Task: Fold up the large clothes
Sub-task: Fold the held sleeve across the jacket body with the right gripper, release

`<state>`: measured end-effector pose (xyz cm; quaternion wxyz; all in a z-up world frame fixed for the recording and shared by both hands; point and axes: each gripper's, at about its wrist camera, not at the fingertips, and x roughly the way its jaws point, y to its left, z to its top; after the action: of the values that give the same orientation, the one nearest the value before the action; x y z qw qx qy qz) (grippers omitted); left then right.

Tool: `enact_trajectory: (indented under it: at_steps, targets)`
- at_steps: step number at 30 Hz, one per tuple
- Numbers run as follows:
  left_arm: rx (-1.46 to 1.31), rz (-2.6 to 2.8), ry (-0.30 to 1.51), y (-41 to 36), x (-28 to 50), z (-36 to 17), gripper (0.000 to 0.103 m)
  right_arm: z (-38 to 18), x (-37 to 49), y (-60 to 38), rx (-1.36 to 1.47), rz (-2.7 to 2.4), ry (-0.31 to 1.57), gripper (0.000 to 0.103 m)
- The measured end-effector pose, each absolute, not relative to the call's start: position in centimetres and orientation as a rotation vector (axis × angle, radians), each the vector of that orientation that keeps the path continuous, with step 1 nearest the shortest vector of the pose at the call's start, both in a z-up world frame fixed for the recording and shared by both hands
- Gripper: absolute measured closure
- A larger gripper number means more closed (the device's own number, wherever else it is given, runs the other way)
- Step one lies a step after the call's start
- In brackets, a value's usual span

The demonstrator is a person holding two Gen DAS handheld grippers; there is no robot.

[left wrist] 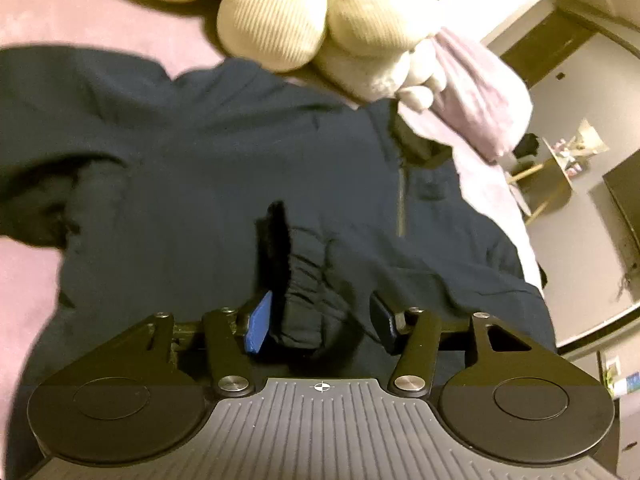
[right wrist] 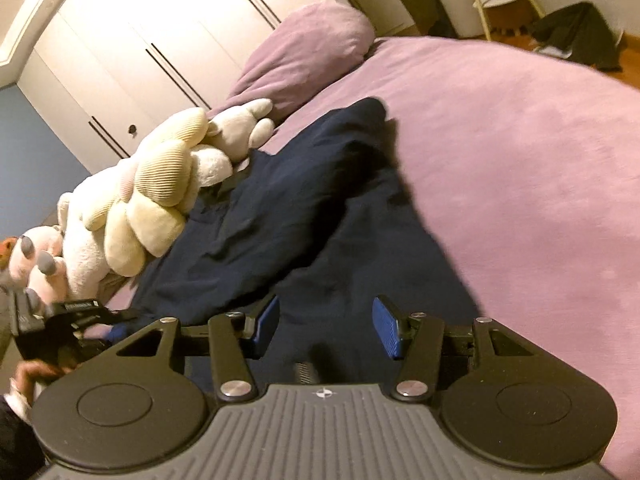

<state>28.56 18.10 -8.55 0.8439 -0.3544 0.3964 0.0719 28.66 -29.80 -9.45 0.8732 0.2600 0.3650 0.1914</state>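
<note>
Navy jacket (left wrist: pixel 208 168) spread on purple bed (right wrist: pixel 520 152), both grippers low over it.
Left gripper (left wrist: pixel 320 320) jaws spread around bunched elastic cuff (left wrist: pixel 304 280); right gripper (right wrist: pixel 326 326) spread, pinching nothing, above the fabric.

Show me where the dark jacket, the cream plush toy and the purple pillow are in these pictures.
dark jacket (left wrist: pixel 192 184): left wrist view, on its flat navy body.
cream plush toy (right wrist: pixel 160 184): right wrist view, on a ribbed cream lobe.
purple pillow (right wrist: pixel 308 52): right wrist view, on the middle of its front face.
</note>
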Motion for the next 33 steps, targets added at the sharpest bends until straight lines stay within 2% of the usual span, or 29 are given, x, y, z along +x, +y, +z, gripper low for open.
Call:
enact_trajectory:
  at_steps: [1, 4, 8, 9, 10, 13, 16, 20, 21, 22, 23, 24, 28, 30, 31, 32, 33]
  targets:
    - [-0.748, 0.160, 0.856, 18.1, 28.9, -9.0, 0.065, -9.5, 29.1, -29.4, 0.556, 0.408, 0.765, 0.050]
    - [-0.736, 0.143, 0.857, 17.4, 30.8, -9.0, 0.069, -9.8, 31.0, -28.4, 0.609, 0.420, 0.785, 0.050]
    - [-0.702, 0.152, 0.736, 18.3, 30.4, -5.3, 0.075, -10.6, 33.4, -27.8, 0.728, 0.430, 0.815, 0.050]
    - [-0.705, 0.157, 0.701, 18.7, 30.2, -4.3, 0.079, -10.9, 33.8, -27.7, 0.759, 0.429, 0.819, 0.049]
    - [-0.700, 0.165, 0.682, 19.0, 30.2, -3.4, 0.094, -11.1, 34.3, -27.6, 0.796, 0.427, 0.823, 0.048]
    - [-0.719, 0.156, 0.645, 20.2, 30.0, -1.5, 0.093, -12.0, 35.6, -27.3, 0.916, 0.436, 0.815, 0.043]
    - [-0.650, 0.179, 0.623, 20.3, 30.0, -0.3, 0.093, -12.7, 37.3, -26.0, 0.989, 0.433, 0.818, 0.042]
    - [-0.636, 0.192, 0.659, 20.9, 29.6, -1.2, 0.093, -13.2, 39.9, -25.8, 0.988, 0.310, 0.813, 0.043]
    - [-0.637, 0.192, 0.669, 20.9, 29.5, -1.7, 0.093, -13.3, 40.4, -26.1, 0.983, 0.286, 0.812, 0.047]
    - [-0.636, 0.192, 0.675, 20.8, 29.7, -2.3, 0.095, -13.4, 41.0, -26.4, 0.972, 0.264, 0.819, 0.060]
    - [-0.625, 0.202, 0.679, 20.5, 29.8, -2.8, 0.099, -13.4, 41.4, -26.6, 0.950, 0.254, 0.832, 0.069]
    - [-0.601, 0.219, 0.681, 20.2, 29.9, -3.2, 0.099, -13.3, 41.6, -26.8, 0.921, 0.249, 0.836, 0.081]
    - [-0.549, 0.250, 0.753, 19.6, 30.7, -5.8, 0.098, -10.9, 39.8, -26.7, 0.647, 0.177, 0.689, 0.082]
    - [-0.573, 0.243, 0.806, 19.6, 30.7, -7.1, 0.094, -11.7, 39.7, -26.5, 0.599, 0.177, 0.730, 0.083]
    - [-0.601, 0.228, 0.817, 19.7, 30.4, -7.5, 0.082, -12.0, 39.6, -26.4, 0.582, 0.178, 0.753, 0.083]
    - [-0.632, 0.211, 0.816, 19.9, 30.0, -7.8, 0.060, -11.9, 39.5, -26.2, 0.556, 0.183, 0.759, 0.081]
    - [-0.655, 0.195, 0.807, 20.0, 29.6, -7.8, 0.050, -11.4, 39.2, -26.1, 0.533, 0.194, 0.760, 0.073]
